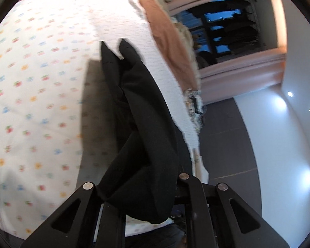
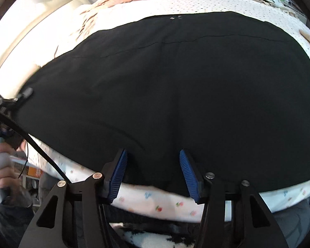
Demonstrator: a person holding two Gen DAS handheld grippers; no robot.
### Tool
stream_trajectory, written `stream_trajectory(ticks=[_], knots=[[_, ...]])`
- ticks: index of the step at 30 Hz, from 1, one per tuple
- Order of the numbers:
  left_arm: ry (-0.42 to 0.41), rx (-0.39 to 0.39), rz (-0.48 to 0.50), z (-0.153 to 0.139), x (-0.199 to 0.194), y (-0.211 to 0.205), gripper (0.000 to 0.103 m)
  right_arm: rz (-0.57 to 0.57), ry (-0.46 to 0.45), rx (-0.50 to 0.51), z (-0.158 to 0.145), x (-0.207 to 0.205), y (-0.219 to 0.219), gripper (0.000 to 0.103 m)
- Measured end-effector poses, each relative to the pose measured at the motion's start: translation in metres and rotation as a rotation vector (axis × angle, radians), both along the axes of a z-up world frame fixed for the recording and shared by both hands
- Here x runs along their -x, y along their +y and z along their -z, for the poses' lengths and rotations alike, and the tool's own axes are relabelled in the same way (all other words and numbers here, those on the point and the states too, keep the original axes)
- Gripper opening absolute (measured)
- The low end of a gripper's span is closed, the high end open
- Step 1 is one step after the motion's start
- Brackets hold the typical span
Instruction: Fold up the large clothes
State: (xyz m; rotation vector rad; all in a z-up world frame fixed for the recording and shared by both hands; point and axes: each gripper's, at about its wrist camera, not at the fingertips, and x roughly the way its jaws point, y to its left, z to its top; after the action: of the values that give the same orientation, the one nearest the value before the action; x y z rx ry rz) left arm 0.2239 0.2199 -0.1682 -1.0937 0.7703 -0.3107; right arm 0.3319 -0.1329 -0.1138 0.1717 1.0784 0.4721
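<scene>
A large black garment (image 2: 186, 86) lies spread across a white floral bedsheet (image 2: 155, 202) in the right wrist view. My right gripper (image 2: 153, 171) is open, its blue pads (image 2: 119, 175) on either side of the garment's near edge. In the left wrist view my left gripper (image 1: 138, 202) is shut on the black garment (image 1: 138, 128), which hangs from it in a bunched fold above the sheet (image 1: 41, 82). Its fingertips are hidden by the cloth.
A brown blanket (image 1: 167, 37) and a beige plush throw lie at the far edge of the bed. A dark window (image 1: 227, 26) and grey floor (image 1: 227, 140) are beyond. A person's hand (image 2: 0, 165) with the other gripper's handle and cable shows at left.
</scene>
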Motion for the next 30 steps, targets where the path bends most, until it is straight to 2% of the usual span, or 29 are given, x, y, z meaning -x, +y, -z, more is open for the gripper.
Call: stream_trajectory(ticks=[3, 10, 15, 22, 30], knots=[[-0.046, 0.02, 0.034, -0.018, -0.011, -0.01, 0.014, 0.026, -0.003, -0.019, 0.012, -0.001, 0.004, 0.042], [-0.099, 0.031, 0.092, -0.047, -0.038, -0.037, 0.013, 0.019, 0.006, -0.07, 0.026, -0.006, 0.008, 0.041], [-0.142, 0.027, 0.147, -0.072, -0.051, -0.061, 0.013, 0.025, 0.013, -0.145, 0.028, 0.002, -0.012, 0.041], [-0.187, 0.006, 0.239, -0.104, -0.078, -0.107, 0.013, 0.046, -0.06, -0.22, 0.021, 0.015, -0.051, 0.041], [-0.181, -0.014, 0.336, -0.109, -0.107, -0.16, 0.013, 0.181, -0.109, -0.271, 0.032, 0.029, -0.112, 0.041]])
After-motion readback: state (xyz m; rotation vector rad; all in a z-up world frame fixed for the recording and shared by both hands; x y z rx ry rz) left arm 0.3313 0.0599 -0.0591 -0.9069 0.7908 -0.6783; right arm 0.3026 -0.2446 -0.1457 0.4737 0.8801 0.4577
